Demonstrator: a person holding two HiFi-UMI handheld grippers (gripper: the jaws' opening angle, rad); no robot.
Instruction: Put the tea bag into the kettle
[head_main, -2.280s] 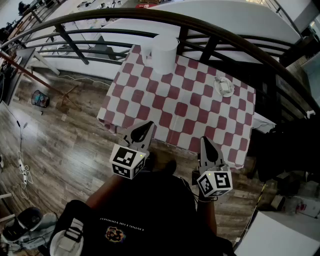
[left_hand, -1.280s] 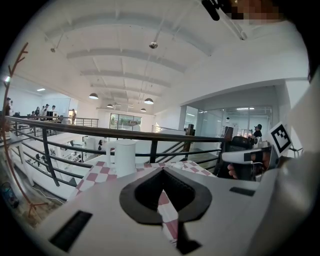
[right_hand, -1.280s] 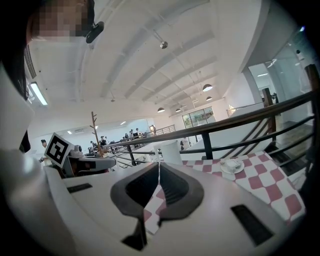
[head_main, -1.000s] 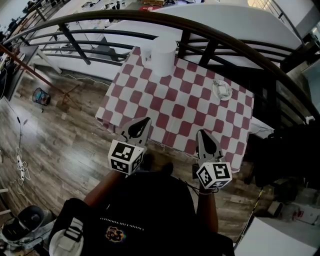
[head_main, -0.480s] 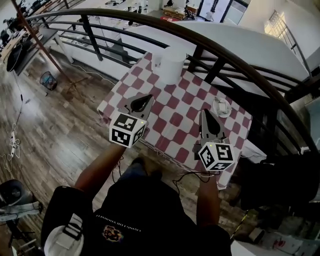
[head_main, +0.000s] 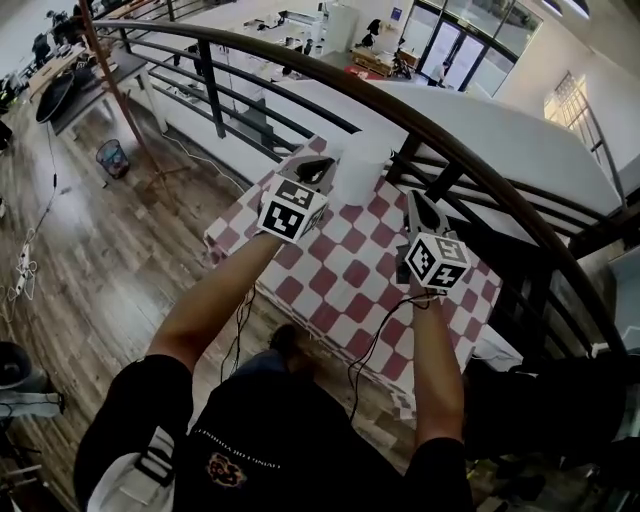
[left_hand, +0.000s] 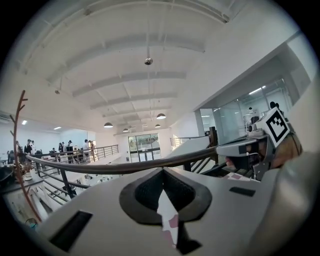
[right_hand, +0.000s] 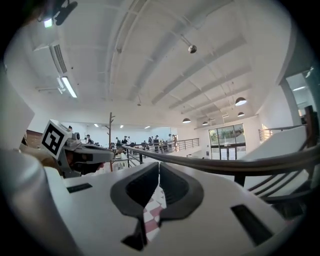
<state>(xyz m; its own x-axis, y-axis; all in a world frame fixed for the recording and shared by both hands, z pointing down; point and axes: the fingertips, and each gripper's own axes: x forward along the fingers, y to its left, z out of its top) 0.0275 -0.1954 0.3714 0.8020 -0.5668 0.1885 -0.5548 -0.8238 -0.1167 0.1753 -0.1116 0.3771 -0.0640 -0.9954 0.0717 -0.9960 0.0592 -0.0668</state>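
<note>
Both grippers have come up from the near edge of the checked table (head_main: 330, 290) and out over it. The left gripper (head_main: 318, 166) and the right gripper (head_main: 416, 202) are each clenched on nothing, with only tablecloth showing through the slit between their jaws. The white kettle (head_main: 358, 172) at the far edge now stands between them, just beside the left gripper. The tea bag, earlier near the far right corner, is hidden now, probably behind the right gripper. The grasp hasn't begun: those jaws must open first. Beyond runs the railing (head_main: 480, 160).
</note>
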